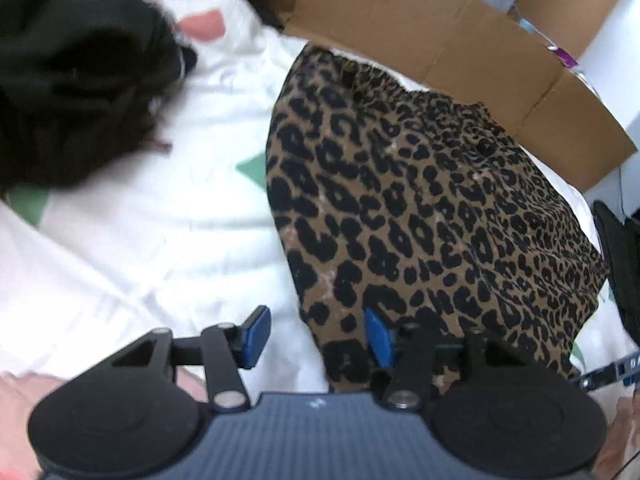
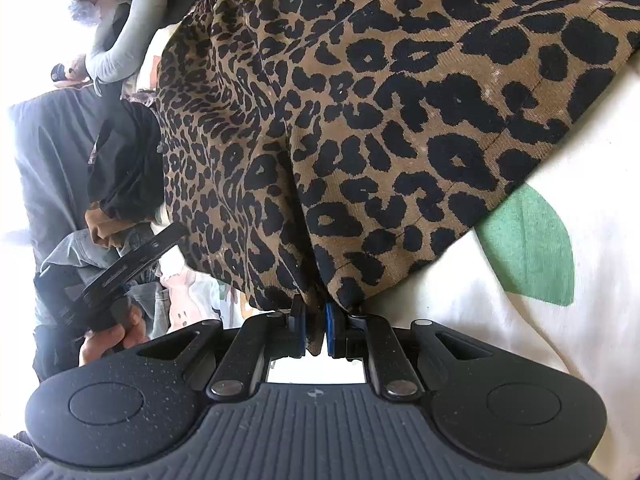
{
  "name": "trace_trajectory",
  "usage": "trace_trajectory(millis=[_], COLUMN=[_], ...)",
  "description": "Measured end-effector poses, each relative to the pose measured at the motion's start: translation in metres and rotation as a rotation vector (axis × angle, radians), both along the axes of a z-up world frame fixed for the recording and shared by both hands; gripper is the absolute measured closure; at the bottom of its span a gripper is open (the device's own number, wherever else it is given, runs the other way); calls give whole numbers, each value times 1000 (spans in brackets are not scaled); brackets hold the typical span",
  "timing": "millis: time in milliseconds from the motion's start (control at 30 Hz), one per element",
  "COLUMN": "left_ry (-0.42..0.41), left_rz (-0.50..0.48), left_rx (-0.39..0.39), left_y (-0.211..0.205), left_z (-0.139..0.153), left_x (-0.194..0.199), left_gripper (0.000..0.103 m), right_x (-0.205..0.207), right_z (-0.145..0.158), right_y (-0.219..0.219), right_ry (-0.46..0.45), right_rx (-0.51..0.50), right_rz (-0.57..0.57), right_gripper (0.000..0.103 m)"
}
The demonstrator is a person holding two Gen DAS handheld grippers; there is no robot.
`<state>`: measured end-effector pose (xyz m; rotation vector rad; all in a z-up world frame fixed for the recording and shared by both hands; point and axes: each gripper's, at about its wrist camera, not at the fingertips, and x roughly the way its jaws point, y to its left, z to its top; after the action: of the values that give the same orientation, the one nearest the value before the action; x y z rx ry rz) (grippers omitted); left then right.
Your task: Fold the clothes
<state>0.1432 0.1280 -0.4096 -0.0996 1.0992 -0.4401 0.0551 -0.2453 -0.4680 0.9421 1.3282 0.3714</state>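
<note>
Two claws work a leopard-print garment [image 1: 420, 200] spread on a white sheet [image 1: 140, 240] beside a cardboard box [image 1: 460, 40]. Left claw [image 1: 316, 336] stands about half open, gripping nothing: one pad [image 1: 256, 328] over the sheet, the other [image 1: 378, 336] at the garment's near edge. Right claw [image 2: 316, 328] is clenched on a bunched corner of the garment.

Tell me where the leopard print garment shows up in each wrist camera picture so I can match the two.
Left wrist view: the leopard print garment fills the centre and right, lying on the white bedding.
Right wrist view: the leopard print garment fills the top and centre, its lower edge pinched in the right gripper.
Shared landmark: the white bedding's green printed patches.
</note>
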Motion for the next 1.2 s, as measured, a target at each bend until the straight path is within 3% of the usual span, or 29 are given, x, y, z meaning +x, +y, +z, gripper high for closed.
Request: trace_trajectory(millis=[33, 67, 133, 233, 433, 633, 767, 900, 1033, 1200], left_ry=[14, 22, 34, -22, -101, -136, -131, -108, -31, -34], left_rz=[10, 18, 23, 9, -16, -82, -102, -153, -176, -190], left_rx=[-14, -33, -71, -72, -149, -193, -204, -165, -102, -68], left_y=[0, 1, 5, 3, -19, -53, -75, -101, -114, -114], left_z=[-3, -4, -2, 14, 48, 58, 48, 31, 0, -6], left_x=[1, 1, 3, 1, 1, 7, 12, 19, 29, 22], left_gripper=[63, 87, 100, 101, 102, 102, 102, 101, 87, 73], right_x=[0, 0, 0, 1, 1, 2, 2, 3, 4, 4], right_z=[0, 1, 2, 3, 8, 6, 6, 5, 5, 7], right_y=[0, 1, 2, 4, 7, 5, 5, 5, 5, 6], right_ry=[-2, -2, -6, -17, -35, -34, -35, -30, -32, -34], right_rx=[-3, -5, -12, -23, -39, -33, -32, -30, -29, -30], right_rz=[3, 5, 11, 25, 45, 36, 41, 44, 46, 46], right_gripper=[96, 96, 95, 96, 95, 95, 95, 95, 95, 95])
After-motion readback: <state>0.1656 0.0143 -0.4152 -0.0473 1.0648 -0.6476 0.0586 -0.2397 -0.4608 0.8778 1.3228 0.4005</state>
